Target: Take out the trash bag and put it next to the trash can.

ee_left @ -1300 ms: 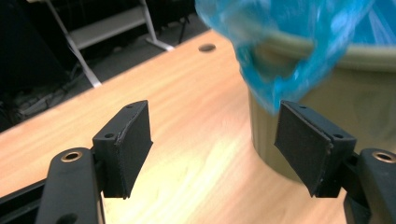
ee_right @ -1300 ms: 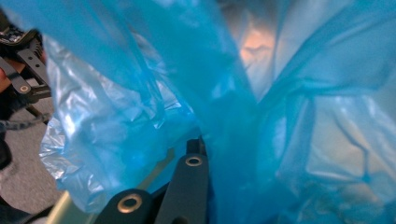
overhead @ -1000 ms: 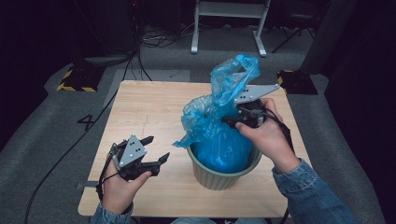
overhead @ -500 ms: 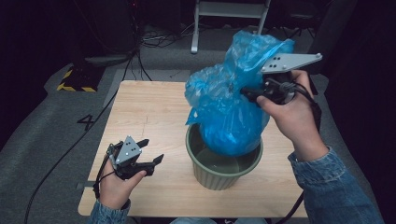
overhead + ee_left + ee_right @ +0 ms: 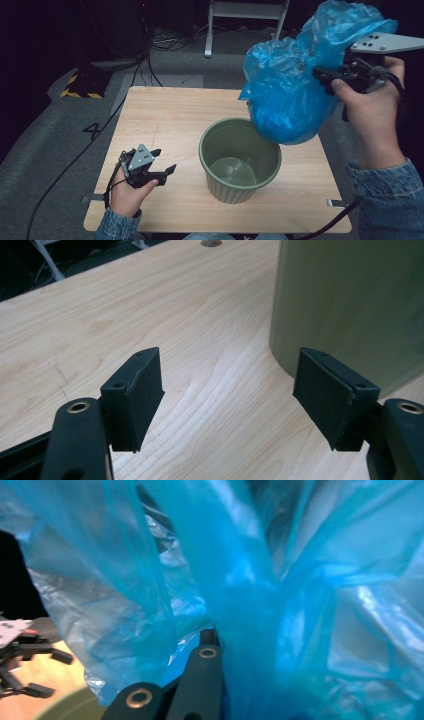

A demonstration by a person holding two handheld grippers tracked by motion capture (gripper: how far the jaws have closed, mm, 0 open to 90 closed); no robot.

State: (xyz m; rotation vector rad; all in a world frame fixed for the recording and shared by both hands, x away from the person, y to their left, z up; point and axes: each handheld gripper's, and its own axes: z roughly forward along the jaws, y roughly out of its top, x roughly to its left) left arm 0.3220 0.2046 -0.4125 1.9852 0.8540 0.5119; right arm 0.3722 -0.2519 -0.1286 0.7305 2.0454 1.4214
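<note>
Here the right hand [image 5: 372,107] is raised high at the right side of the table [image 5: 165,120], its forearm in a denim sleeve [image 5: 390,200] rising steeply from the lower right corner of the high view. The right gripper [image 5: 327,80] points toward the left, with its grey plate [image 5: 385,44] on top, and it pinches a blue plastic bag [image 5: 295,85] by the gathered upper part. In the right gripper view the jaws are pressed close together with a fold of the bag [image 5: 260,605] caught between them, the film bunched all around.

The bag hangs in the air, clear of the green bin [image 5: 240,160]; its rounded bottom sits above the bin's far right rim, not touching it. The bin stands upright on the table, a little right of the middle, and its inside shows bare down to the bottom.

The left hand [image 5: 127,192] rests low at the near left part of the table, the wrist coming in from the bottom edge. The left gripper [image 5: 162,162] points right toward the bin and holds nothing. In the left gripper view its fingers [image 5: 135,397] are spread wide apart just over the wood, with the bin's wall [image 5: 350,305] close beyond the right one.
</note>
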